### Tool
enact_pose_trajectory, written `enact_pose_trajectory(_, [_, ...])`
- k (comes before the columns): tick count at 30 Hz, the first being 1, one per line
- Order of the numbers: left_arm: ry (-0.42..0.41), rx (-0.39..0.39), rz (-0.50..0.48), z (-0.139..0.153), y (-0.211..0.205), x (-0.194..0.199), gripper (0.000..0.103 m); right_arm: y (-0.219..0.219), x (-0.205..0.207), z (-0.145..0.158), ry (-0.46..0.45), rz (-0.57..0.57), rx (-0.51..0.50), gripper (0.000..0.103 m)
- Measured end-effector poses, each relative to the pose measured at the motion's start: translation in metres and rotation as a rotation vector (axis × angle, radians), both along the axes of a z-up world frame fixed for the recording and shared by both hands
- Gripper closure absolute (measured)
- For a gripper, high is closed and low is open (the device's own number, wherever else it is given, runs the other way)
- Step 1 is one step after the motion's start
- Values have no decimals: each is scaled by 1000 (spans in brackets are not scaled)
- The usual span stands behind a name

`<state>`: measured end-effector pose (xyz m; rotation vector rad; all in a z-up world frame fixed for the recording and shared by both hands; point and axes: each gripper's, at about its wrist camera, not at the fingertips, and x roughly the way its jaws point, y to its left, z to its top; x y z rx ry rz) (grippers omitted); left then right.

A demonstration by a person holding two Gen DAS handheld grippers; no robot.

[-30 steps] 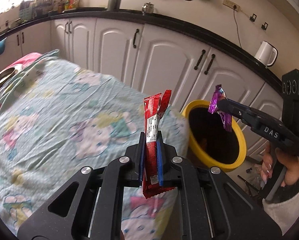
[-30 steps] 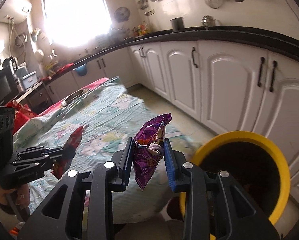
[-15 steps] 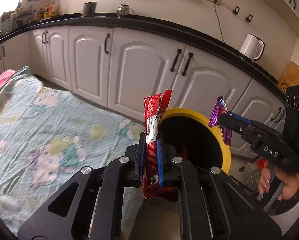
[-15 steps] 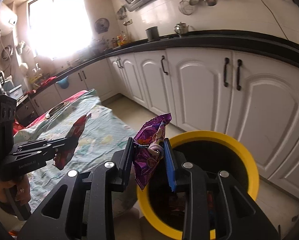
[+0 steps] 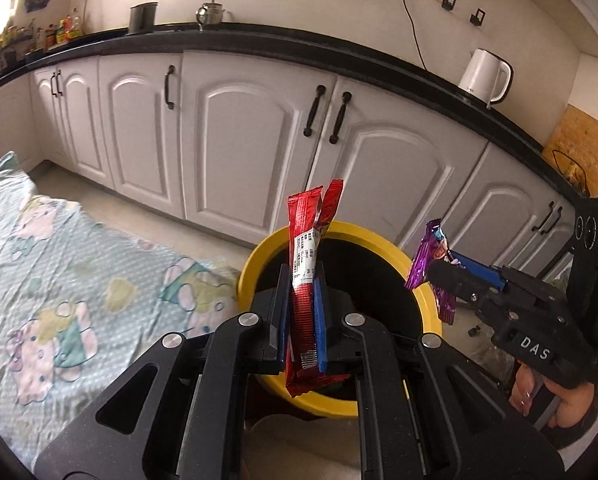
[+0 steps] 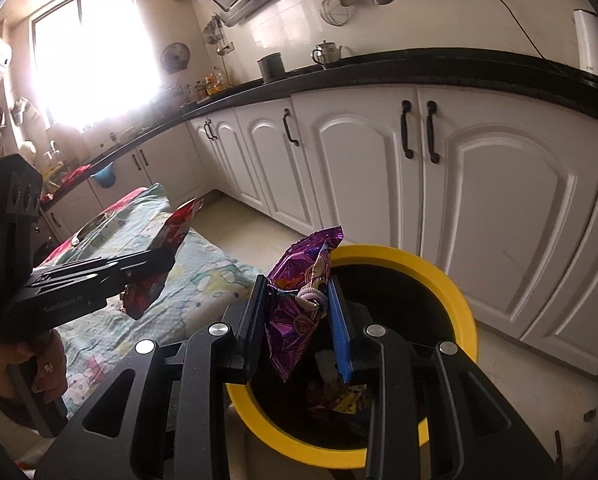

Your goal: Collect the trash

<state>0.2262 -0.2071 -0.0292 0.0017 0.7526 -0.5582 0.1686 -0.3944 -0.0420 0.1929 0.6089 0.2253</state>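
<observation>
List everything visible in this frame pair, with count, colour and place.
red wrapper: 1, red, clamped in left gripper over bin
purple wrapper: 1, purple, clamped in right gripper over bin
bin: 1, yellow rim, on floor beside table, trash inside
tablecloth: 1, pale cartoon print, left
cabinets: white row, black handles, behind
kettle: 1, white, on counter
teapot: 1, metal, on counter
left gripper: black, shut
right gripper: black, shut
</observation>
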Motion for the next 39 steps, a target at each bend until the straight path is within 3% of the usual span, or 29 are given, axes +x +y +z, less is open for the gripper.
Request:
enact_pose_trajectory(13, [61, 31, -45, -27, -37, 17, 95, -22, -3, -30, 69, -45, -8, 74])
enact_pose_trajectory(15, [76, 50, -50, -34, -43, 21, 93, -24, -2, -36, 86, -53, -13, 70])
enact_pose_trajectory(20, [102, 85, -49, -45, -50, 29, 72, -30, 3, -49, 123, -75, -6, 60])
enact_pose_trajectory(22, [105, 94, -40, -47, -50, 31, 58, -31, 4, -53, 135, -79, -6, 57])
enact_pose_trajectory(24, [107, 93, -35, -46, -47, 31, 55, -33, 5, -55, 143, -82, -4, 54])
enact_pose_trajectory(25, [106, 95, -28, -46, -45, 31, 48, -34, 3, -55, 144, -89, -9, 52])
enact_pose_trajectory(27, [91, 97, -14, -43, -41, 28, 32, -36, 0, -53, 139, -102, -11, 44])
enact_pose_trajectory(31, [43, 84, 18, -29, -26, 15, 12, -37, -12, -42, 94, -133, -31, 26])
enact_pose_trajectory(35, [-16, 72, 41, -13, -8, -3, 11, -27, -35, -28, 18, -150, -95, 9])
enact_pose_trajectory(39, [-58, 55, 65, -5, 15, -27, 11, -16, -59, -14, -47, -165, -122, 6])
